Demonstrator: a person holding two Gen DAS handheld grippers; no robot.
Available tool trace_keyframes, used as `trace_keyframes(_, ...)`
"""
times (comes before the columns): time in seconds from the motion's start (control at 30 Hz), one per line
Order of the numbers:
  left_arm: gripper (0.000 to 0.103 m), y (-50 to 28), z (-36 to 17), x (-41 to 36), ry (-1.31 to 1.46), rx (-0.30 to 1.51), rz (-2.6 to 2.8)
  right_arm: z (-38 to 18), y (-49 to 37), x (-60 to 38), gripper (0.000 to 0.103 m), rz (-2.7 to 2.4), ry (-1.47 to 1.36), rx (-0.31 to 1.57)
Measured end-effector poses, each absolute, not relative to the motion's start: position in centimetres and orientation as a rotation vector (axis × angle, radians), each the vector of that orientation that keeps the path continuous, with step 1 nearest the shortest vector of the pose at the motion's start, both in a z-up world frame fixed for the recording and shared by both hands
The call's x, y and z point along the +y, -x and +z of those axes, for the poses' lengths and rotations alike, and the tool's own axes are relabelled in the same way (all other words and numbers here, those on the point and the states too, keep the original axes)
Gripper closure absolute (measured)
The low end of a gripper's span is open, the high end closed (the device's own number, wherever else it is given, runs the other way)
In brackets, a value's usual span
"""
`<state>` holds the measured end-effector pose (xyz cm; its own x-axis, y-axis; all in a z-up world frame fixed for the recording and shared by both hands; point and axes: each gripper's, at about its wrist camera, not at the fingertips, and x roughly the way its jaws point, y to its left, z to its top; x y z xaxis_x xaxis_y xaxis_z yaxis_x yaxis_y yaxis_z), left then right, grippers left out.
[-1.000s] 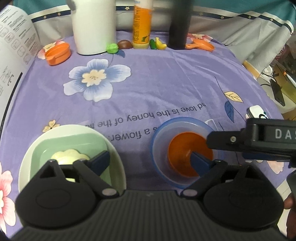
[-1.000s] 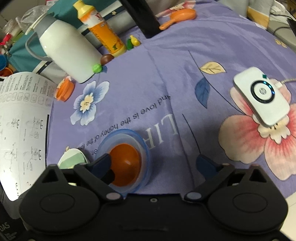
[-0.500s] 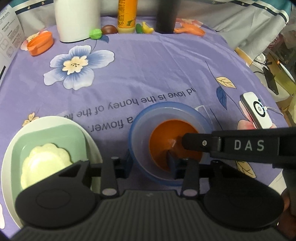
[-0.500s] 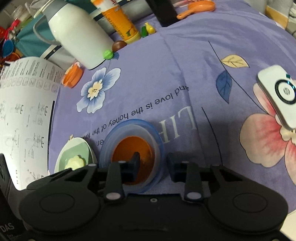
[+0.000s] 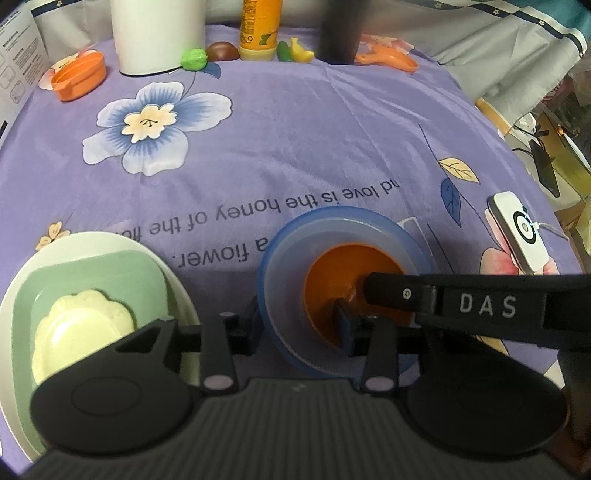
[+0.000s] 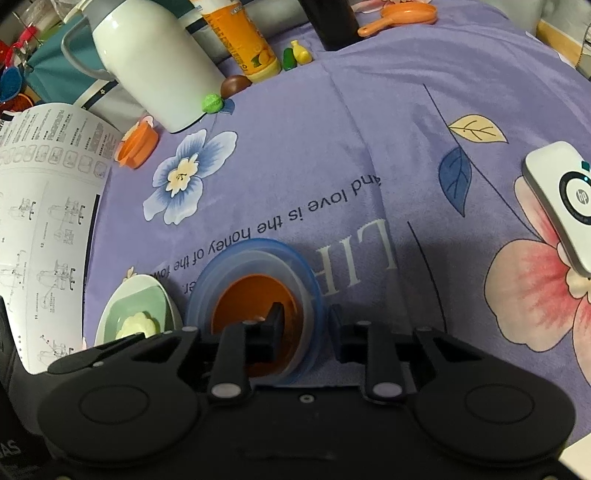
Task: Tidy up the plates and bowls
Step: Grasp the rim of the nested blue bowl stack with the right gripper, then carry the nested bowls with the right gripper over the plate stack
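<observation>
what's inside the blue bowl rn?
An orange bowl is nested in the blue bowl. One finger of each gripper, left and right, reaches inside too. The blue bowl's bottom is covered, so anything under the orange one can't be seen.

Dim, soft indoor light through two fisheye lenses

From my left tongs the purple tablecloth (image 5: 295, 147) looks evenly lit but muted, with a slight softness overall; the printed words stay readable while the white jug (image 5: 159, 33) and dark post (image 5: 340, 29) at the far edge smear and bend. My right tongs' view curves the cloth hard toward the corners, which fall to black. A broad soft shadow (image 6: 424, 266) lies on the cloth just beyond my tools, near the blue bowl (image 6: 310, 280). The white device (image 6: 565, 206) and paper sheet (image 6: 44, 206) are the brightest patches, nearly washed out.
</observation>
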<state>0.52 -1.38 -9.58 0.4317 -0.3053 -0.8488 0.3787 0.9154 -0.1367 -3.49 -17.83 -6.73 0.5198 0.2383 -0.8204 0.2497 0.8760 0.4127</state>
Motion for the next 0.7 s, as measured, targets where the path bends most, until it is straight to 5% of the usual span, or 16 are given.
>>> trace_keyframes(0.7,0.070,0.7,-6.7,-0.9,-0.062,0.998,-0.438,-3.6,4.4,-17.0,0.079,-0.038,-0.457,1.007)
